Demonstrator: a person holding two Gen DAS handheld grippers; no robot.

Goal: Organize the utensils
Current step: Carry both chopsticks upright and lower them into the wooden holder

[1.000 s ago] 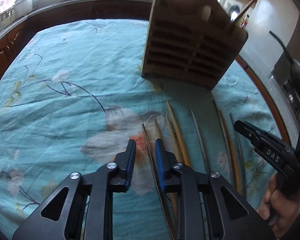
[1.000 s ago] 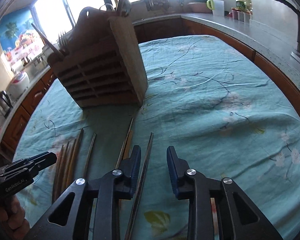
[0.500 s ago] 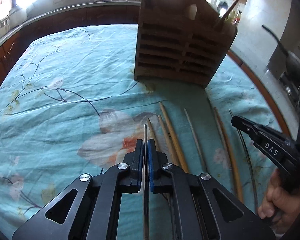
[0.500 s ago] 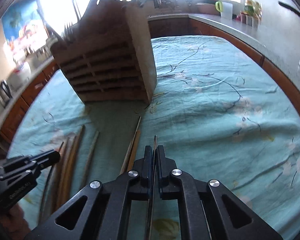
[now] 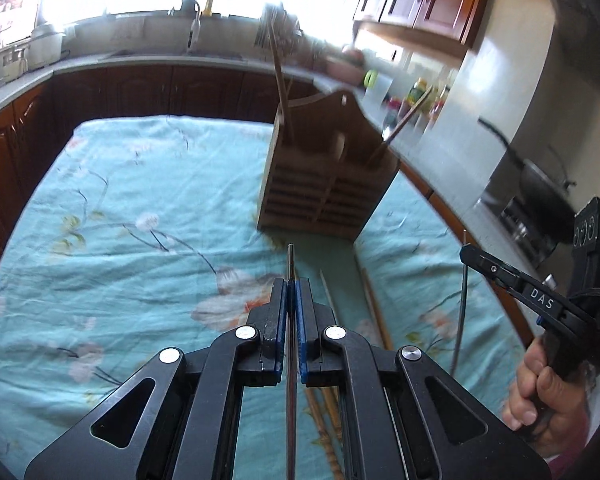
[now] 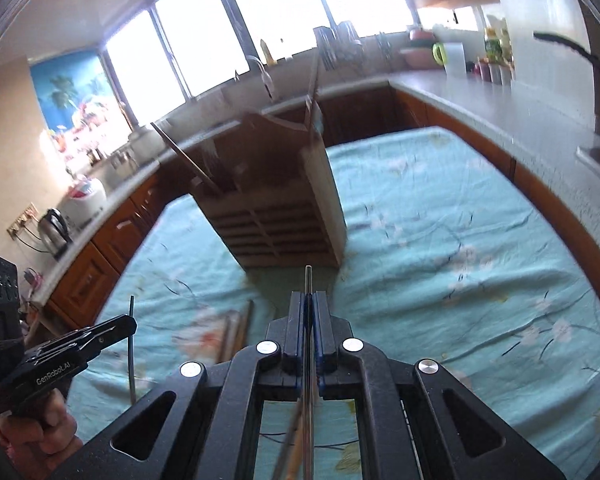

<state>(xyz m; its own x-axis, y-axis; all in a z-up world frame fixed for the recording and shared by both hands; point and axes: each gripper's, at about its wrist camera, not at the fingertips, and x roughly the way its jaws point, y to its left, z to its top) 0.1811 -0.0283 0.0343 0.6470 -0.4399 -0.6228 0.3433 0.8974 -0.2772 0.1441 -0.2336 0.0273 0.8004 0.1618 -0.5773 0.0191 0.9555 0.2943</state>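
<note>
Pinching one thin grey metal chopstick between its blue pads, the left gripper holds it clear of the turquoise floral tablecloth. The right gripper clamps a second metal chopstick likewise. Brown wooden chopsticks lie on the cloth before the slatted wooden utensil holder.

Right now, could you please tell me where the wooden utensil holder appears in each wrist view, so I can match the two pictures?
Left wrist view: the wooden utensil holder stands just right of centre on the teal cloth, beyond the left tool.
Right wrist view: the holder stands just left of centre, beyond the right tool.
Shared landmark: the slatted front of the holder faces both cameras.
</note>
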